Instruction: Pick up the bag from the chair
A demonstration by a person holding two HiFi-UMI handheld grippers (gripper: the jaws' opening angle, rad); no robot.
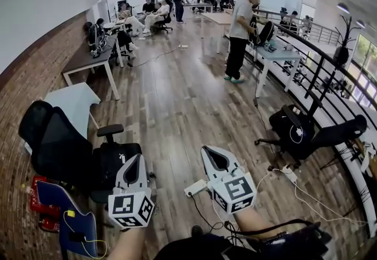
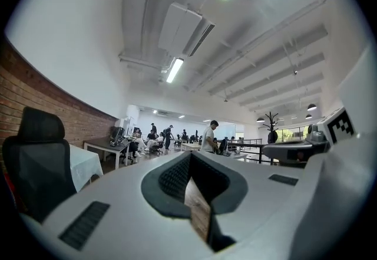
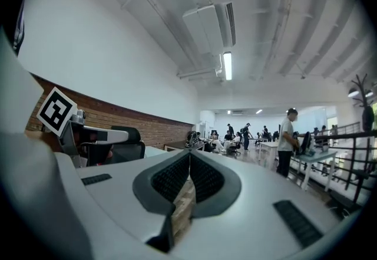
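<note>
At the far left of the head view, low down, a red box [image 1: 41, 203] lies on the floor beside a blue object [image 1: 70, 223] with a yellow cable. Just above them stands a black office chair [image 1: 53, 144], and the black bag [image 1: 115, 164] sits on its seat, below the armrest. A white table [image 1: 73, 102] stands behind the chair against the brick wall [image 1: 23, 85].

The left gripper [image 1: 136, 160] is held just right of the bag, its tip overlapping the bag's right edge in this view; whether it touches cannot be told. In the left gripper view the jaws are clenched together with nothing between them, and the chair's backrest [image 2: 35, 164] shows at the left.

A white power strip [image 1: 196, 188] lies on the wooden floor [image 1: 177, 105] between the two grippers. The right gripper [image 1: 207, 151] is held beside the left one, well apart from the bag; the right gripper view shows its jaws pressed together and empty too.

Further back, a person in a white shirt [image 1: 240, 29] stands at a table [image 1: 277, 55]. At the right, near the black railing [image 1: 321, 76], a second chair [image 1: 330, 135] carries another dark bag [image 1: 291, 129].
</note>
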